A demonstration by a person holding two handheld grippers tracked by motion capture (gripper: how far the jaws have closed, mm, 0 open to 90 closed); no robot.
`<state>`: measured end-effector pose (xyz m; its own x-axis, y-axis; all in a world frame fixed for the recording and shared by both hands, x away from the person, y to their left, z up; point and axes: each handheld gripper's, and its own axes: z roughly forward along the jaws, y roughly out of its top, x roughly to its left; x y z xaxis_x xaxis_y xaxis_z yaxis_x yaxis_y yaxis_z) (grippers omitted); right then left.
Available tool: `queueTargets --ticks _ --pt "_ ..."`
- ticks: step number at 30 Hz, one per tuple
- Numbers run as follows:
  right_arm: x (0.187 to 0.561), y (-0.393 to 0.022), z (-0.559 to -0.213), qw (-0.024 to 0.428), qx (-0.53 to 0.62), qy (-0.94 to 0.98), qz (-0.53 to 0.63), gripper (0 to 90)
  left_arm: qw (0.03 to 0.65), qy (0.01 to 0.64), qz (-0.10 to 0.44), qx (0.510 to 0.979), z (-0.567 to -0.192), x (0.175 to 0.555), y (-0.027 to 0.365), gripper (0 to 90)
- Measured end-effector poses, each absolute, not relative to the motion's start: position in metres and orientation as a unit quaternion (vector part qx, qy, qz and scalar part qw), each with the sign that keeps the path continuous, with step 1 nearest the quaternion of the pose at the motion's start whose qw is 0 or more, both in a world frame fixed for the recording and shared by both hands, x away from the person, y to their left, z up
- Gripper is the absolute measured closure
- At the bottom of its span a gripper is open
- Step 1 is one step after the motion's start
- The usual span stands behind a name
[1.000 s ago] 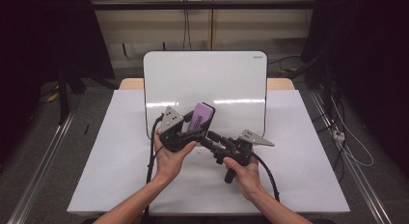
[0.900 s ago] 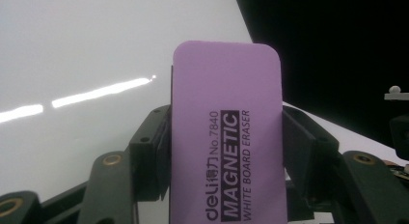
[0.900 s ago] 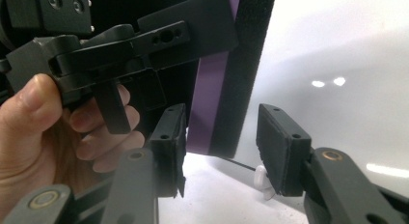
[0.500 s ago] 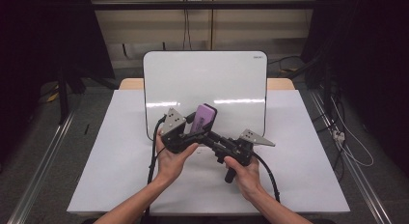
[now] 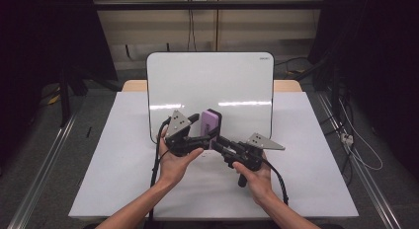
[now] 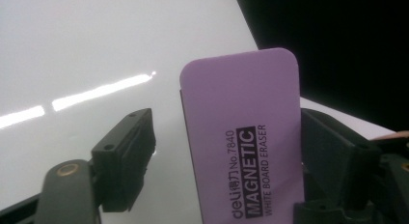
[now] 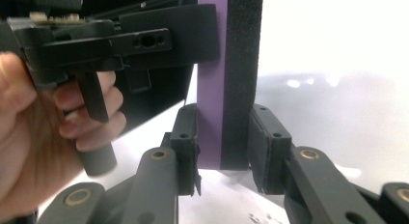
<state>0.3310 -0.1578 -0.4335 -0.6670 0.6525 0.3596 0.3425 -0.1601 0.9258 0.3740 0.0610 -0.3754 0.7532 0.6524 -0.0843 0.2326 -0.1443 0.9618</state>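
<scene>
A purple magnetic whiteboard eraser (image 5: 212, 123) with a black felt side stands upright above the table, between both grippers. My right gripper (image 5: 216, 141) comes in from the right. In the right gripper view (image 7: 224, 147) its jaws have just been closing, and its pads press the eraser's (image 7: 212, 89) purple face and felt. My left gripper (image 5: 203, 137) is at the eraser's left. Its jaws (image 6: 226, 132) have just been opening and stand apart, with the eraser (image 6: 241, 151) between them and a gap on one side.
A white board (image 5: 210, 81) stands propped upright just behind the grippers. The white table top (image 5: 113, 155) spreads to both sides, with dark floor and metal rails beyond its edges. The person's other hand (image 7: 29, 127) holds the left gripper's handle nearby.
The eraser has tipped a little more upright and shifted slightly right. Both hands stay where they were.
</scene>
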Motion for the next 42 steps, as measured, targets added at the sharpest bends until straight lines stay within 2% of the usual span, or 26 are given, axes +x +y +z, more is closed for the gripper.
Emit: queueTargets --ticks 3,8,12,21,33,42 --pt "0.33 -0.161 -0.434 0.131 0.391 0.644 0.644 67.5 0.583 0.302 0.183 0.732 -0.373 0.373 0.063 16.1" --pt "0.334 -0.174 -0.437 0.137 0.414 0.639 0.633 67.9 0.584 0.303 0.197 0.727 -0.362 0.375 0.07 12.2" --pt "0.33 -0.187 -0.433 0.179 0.406 0.654 0.613 68.2 0.563 0.307 0.202 0.74 -0.362 0.378 0.079 9.0" --pt "0.324 -0.216 -0.431 0.216 0.426 0.662 0.578 68.5 0.541 0.317 0.207 0.751 -0.362 0.374 0.101 3.1" --pt "0.318 -0.237 -0.425 0.271 0.43 0.698 0.505 68.8 0.49 0.335 0.212 0.776 -0.389 0.368 0.12 4.4" --pt "0.313 -0.249 -0.422 0.322 0.431 0.722 0.435 68.8 0.473 0.354 0.226 0.774 -0.407 0.358 0.143 4.9"
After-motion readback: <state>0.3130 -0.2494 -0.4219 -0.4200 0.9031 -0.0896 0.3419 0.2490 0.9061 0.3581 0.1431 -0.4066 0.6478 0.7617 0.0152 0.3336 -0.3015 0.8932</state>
